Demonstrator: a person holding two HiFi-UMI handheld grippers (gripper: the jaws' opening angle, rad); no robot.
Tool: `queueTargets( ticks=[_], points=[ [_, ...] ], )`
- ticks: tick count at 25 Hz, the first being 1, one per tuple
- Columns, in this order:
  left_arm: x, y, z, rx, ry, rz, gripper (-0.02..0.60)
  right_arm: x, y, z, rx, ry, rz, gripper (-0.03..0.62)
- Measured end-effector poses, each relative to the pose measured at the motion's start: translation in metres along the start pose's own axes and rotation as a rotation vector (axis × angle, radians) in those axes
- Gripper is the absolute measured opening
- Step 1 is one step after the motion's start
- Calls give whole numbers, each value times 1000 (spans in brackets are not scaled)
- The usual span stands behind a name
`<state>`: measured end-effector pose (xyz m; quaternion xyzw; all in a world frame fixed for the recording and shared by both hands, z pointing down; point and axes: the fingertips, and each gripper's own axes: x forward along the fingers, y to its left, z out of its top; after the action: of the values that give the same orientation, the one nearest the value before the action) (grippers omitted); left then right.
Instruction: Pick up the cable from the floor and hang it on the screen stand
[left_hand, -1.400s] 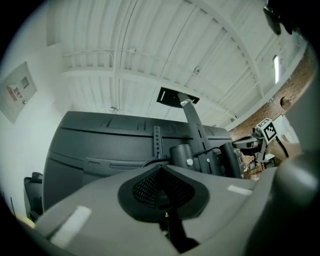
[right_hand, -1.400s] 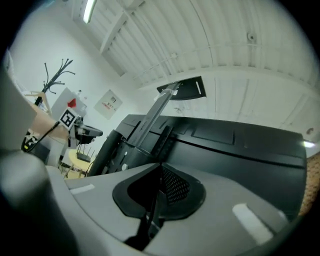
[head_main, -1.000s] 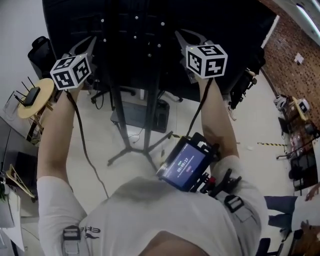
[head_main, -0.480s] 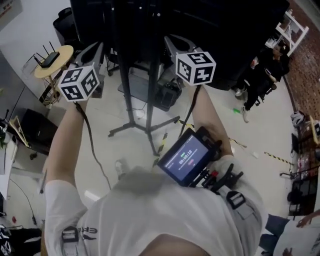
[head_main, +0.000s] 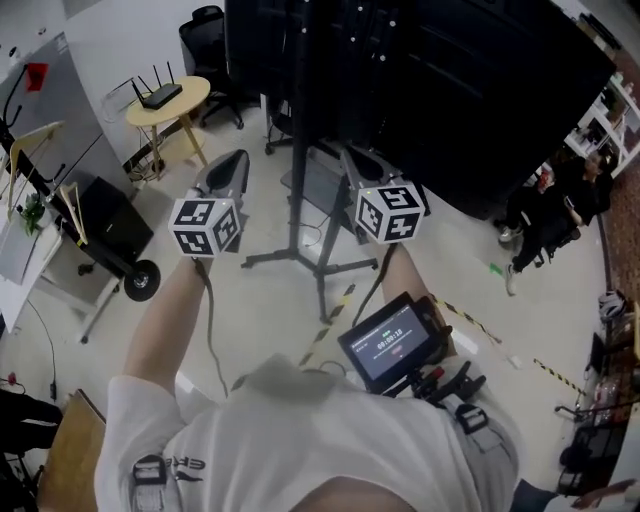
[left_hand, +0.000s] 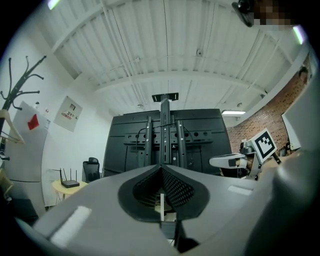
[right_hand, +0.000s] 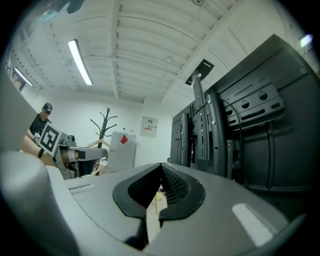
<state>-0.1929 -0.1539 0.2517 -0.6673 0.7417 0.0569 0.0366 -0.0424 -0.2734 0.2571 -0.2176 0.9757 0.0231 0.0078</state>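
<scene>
I pull left gripper (head_main: 234, 160) and right gripper (head_main: 352, 157), fingers shut and empty, back from the screen stand (head_main: 298, 150), apparently finished.

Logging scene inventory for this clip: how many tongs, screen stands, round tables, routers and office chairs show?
tongs: 2, left tongs and right tongs
screen stand: 1
round table: 1
router: 1
office chair: 1
total: 6

Ahead: screen stand (head_main: 297, 150), screen (head_main: 450, 90) on it; left tool (head_main: 234, 158) sits left of its pole, right tool (head_main: 353, 157) right of it. Far left: router (head_main: 160, 96) on round desk (head_main: 192, 95), chair (head_main: 205, 25) behind that.
</scene>
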Motion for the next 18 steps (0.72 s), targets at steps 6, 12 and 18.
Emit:
queueTargets(
  ticks=[6,12,18],
  points=[
    [-40,16,-19,0,20,-47,3,-6,48,-23,19,16,-61,12],
    [-73,13,-49,-35,43,-115,2,-24,90,-48,25,53,-127,12],
    [-77,-3,-74,-57,53,-125,2,-39,102,-63,2,62,-136,12]
  ],
)
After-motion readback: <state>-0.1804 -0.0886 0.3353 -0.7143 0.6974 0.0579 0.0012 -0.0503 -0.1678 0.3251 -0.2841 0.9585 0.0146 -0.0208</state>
